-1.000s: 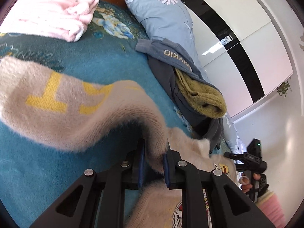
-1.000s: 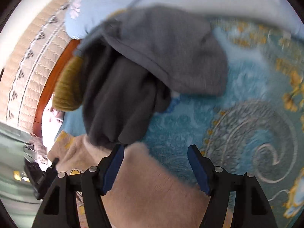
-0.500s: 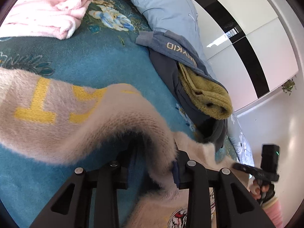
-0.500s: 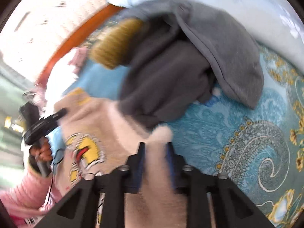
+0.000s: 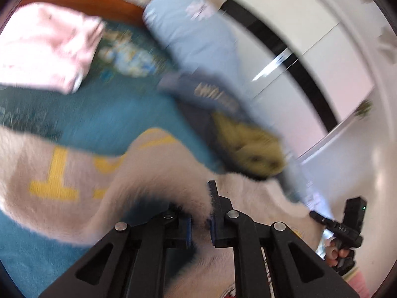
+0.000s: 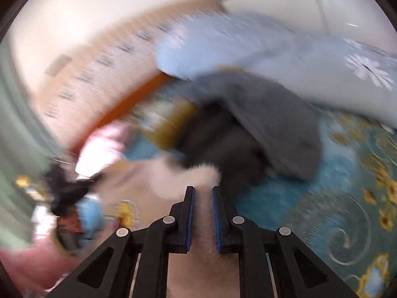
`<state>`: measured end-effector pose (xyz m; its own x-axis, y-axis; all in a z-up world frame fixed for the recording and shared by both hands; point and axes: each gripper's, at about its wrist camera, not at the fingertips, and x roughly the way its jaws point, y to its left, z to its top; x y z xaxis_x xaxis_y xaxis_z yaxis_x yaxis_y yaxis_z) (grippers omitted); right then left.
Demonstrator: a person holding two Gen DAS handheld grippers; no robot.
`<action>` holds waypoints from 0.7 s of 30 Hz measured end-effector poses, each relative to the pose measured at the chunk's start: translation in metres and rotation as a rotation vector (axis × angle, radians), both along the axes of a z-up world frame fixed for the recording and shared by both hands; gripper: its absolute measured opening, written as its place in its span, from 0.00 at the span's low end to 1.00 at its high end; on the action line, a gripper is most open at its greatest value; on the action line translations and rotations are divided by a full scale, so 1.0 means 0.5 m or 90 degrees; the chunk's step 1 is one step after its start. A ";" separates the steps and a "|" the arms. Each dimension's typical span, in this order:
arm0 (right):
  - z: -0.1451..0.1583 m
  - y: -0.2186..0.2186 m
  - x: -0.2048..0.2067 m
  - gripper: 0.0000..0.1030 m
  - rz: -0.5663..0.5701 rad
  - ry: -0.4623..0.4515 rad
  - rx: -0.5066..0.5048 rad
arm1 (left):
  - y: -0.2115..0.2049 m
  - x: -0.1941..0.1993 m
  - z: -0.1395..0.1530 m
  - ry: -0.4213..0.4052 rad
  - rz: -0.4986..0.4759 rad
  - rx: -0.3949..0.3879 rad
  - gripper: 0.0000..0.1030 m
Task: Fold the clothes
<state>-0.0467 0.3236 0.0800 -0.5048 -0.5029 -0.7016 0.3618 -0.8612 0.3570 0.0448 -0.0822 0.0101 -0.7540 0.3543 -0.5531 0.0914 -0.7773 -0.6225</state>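
Sweater [image 5: 82, 173], fuzzy and beige with yellow lettering, is lying across the near part of the teal bedspread [image 5: 104, 114], and both grippers are gripping it. The left gripper [image 5: 200, 221] is clamped on a raised fold of the knit. The right gripper [image 6: 203, 213] is closing its jaws, with another fuzzy fold of the same sweater pinched between its blue pads [image 6: 190, 218].

Open bedspread is showing beyond the sweater in the left wrist view, reaching up to a folded pink garment [image 5: 49, 49] near the wooden bed edge [image 5: 82, 0]. To the right, a heap of clothes is crowding that side: a grey garment [image 5: 206, 94] over an olive-yellow knit [image 5: 250, 144], both resting against a pale blue pillow [image 5: 193, 32]. In the right wrist view the same grey heap [image 6: 268, 129] is sitting just beyond the fingertips, while patterned bedspread [image 6: 335, 211] is lying free to the right.

Only the left wrist view is showing the white wardrobe doors with a black stripe [image 5: 285, 49] and the other gripper held in a hand [image 5: 337, 250] at the lower right. Only the right wrist view is showing the quilted headboard [image 6: 104, 57] and the gold swirl pattern.

Yellow letters on the sweater are partly readable: a "T" [image 5: 55, 173] is clear, the rest being folded away. Gold writing on the grey garment [image 5: 215, 95] is too blurred to read.
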 end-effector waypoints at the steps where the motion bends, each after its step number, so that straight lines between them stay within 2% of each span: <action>1: -0.014 0.000 -0.011 0.14 -0.018 -0.013 0.011 | 0.004 -0.007 -0.013 -0.022 0.002 -0.011 0.12; 5: -0.057 0.009 -0.043 0.14 -0.077 -0.035 0.023 | -0.004 -0.016 -0.034 -0.056 0.006 -0.007 0.19; 8: -0.042 0.024 -0.041 0.18 -0.106 -0.032 0.014 | -0.004 -0.016 -0.031 -0.061 -0.004 0.000 0.22; 11: -0.013 0.049 -0.029 0.40 -0.140 -0.019 -0.003 | -0.026 0.004 -0.025 -0.069 -0.003 0.038 0.38; 12: 0.000 0.062 -0.017 0.48 -0.162 -0.004 -0.014 | -0.040 0.014 -0.024 -0.063 0.000 0.067 0.41; 14: 0.022 0.089 0.024 0.50 -0.188 0.024 -0.052 | -0.064 0.037 -0.016 -0.047 0.008 0.109 0.46; 16: 0.043 0.110 0.082 0.58 -0.207 0.053 -0.085 | -0.091 0.066 -0.002 -0.028 0.020 0.128 0.48; 18: 0.052 0.115 0.148 0.61 -0.218 0.072 -0.081 | -0.124 0.099 0.016 -0.004 0.037 0.136 0.48; 21: 0.047 0.108 0.243 0.62 -0.218 0.082 -0.059 | -0.178 0.140 0.030 0.007 0.109 0.120 0.49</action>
